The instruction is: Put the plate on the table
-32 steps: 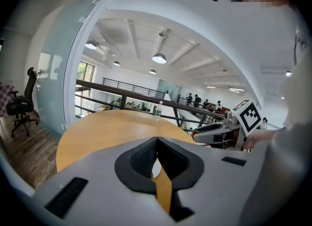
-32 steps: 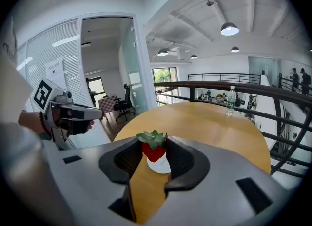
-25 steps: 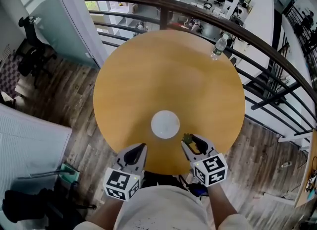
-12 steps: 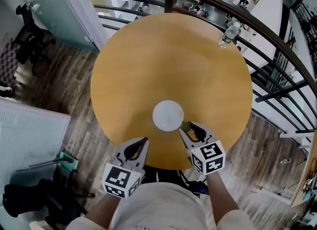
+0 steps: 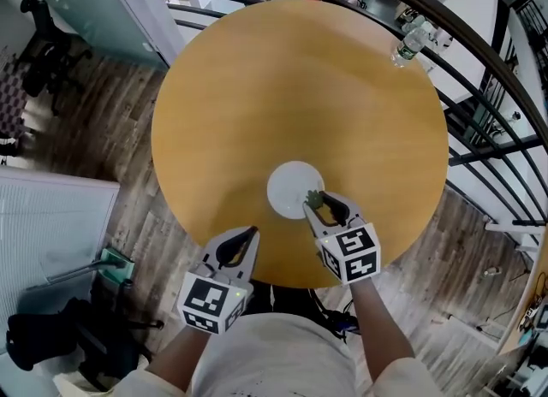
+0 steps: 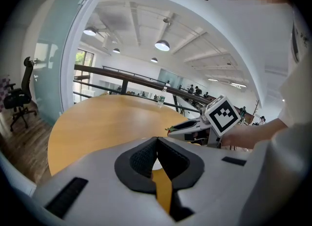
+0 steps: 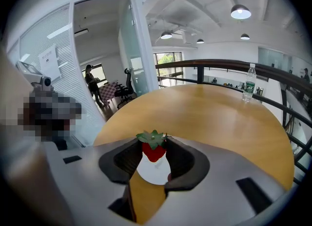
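Two grippers at near edge of round table (image 5: 257, 79), head view: white plate (image 5: 289, 183) flat on wood, right gripper (image 5: 312, 207) over its near rim, left gripper (image 5: 250, 234) apart, left of it. Left gripper view: jaws pressed together, empty. Right gripper view: jaws clamped on strawberry (image 7: 153, 152) above plate.
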`<act>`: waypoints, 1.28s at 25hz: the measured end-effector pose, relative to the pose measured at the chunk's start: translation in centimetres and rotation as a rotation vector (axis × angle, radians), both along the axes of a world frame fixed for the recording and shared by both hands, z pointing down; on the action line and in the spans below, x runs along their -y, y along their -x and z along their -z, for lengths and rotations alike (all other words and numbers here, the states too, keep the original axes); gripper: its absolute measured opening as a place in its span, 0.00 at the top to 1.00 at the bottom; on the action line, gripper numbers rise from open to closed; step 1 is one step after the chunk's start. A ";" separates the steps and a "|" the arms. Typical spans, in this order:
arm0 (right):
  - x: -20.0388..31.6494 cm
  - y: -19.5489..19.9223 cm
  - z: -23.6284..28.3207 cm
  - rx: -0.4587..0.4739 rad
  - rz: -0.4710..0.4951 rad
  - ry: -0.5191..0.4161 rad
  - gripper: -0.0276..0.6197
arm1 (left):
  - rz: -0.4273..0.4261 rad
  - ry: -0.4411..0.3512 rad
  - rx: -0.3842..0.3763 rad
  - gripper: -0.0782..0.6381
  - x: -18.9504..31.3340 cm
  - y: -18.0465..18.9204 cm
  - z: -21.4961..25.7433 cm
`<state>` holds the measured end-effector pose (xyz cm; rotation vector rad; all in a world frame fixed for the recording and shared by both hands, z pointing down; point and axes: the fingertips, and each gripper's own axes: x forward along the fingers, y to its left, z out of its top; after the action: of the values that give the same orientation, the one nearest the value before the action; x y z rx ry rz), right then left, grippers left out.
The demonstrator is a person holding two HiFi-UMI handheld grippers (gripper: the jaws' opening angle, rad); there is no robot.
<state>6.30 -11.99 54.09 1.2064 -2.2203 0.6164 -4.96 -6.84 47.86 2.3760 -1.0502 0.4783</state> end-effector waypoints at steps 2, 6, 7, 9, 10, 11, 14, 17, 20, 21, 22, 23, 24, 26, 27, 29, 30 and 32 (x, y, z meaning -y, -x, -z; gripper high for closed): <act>0.5 0.1 -0.8 -0.003 -0.001 0.012 0.70 | 0.006 0.009 0.004 0.86 0.5 0.1 -0.6; 1.6 0.4 -2.7 -0.008 -0.009 0.043 0.70 | 0.015 0.026 0.006 0.86 1.7 0.3 -1.8; 1.8 0.4 -3.2 -0.011 -0.011 0.050 0.70 | 0.017 0.029 0.007 0.86 2.0 0.2 -2.0; 2.1 0.4 -4.1 -0.019 -0.011 0.064 0.70 | 0.019 0.032 0.013 0.86 2.3 0.1 -2.5; 2.1 0.3 -4.5 -0.025 -0.008 0.070 0.70 | 0.019 0.032 0.019 0.86 2.3 -0.1 -2.8; 2.1 0.2 -4.9 -0.032 -0.004 0.076 0.70 | 0.019 0.031 0.025 0.86 2.4 -0.2 -3.0; 2.4 0.1 -6.0 -0.050 0.008 0.086 0.70 | 0.022 0.034 0.023 0.86 2.9 -0.9 -3.6; 2.6 0.2 -7.1 -0.060 0.016 0.101 0.70 | 0.027 0.039 0.019 0.86 3.2 -1.3 -4.3; 2.6 0.6 -8.2 -0.065 0.021 0.115 0.70 | 0.027 0.040 0.013 0.86 3.3 -1.5 -4.6; 2.6 0.7 -8.5 -0.069 0.024 0.120 0.70 | 0.026 0.040 0.010 0.86 3.3 -1.5 -4.6; 2.7 0.8 -8.9 -0.074 0.027 0.124 0.70 | 0.026 0.042 0.007 0.86 3.3 -1.6 -4.7; 2.7 0.9 -9.3 -0.079 0.030 0.129 0.70 | 0.027 0.045 0.005 0.86 3.3 -1.6 -4.8; 2.8 0.9 -9.6 -0.083 0.032 0.133 0.70 | 0.028 0.049 0.004 0.86 3.3 -1.6 -4.9; 3.0 0.9 -10.2 -0.090 0.036 0.141 0.70 | 0.029 0.049 -0.001 0.86 3.3 -1.7 -4.9; 3.0 0.9 -10.4 -0.094 0.038 0.144 0.70 | 0.028 0.046 -0.004 0.86 3.4 -1.7 -4.8; 3.1 0.9 -10.9 -0.100 0.041 0.151 0.70 | 0.028 0.042 -0.008 0.86 3.4 -1.9 -4.7; 3.1 0.9 -11.1 -0.102 0.042 0.154 0.70 | 0.028 0.044 -0.008 0.86 3.4 -1.9 -4.7; 3.1 1.0 -11.3 -0.105 0.042 0.159 0.70 | 0.028 0.046 -0.009 0.86 3.4 -1.8 -4.5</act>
<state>5.26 -15.12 65.39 1.0842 -2.0630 0.6824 -3.15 -10.24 52.40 2.3186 -1.0556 0.4765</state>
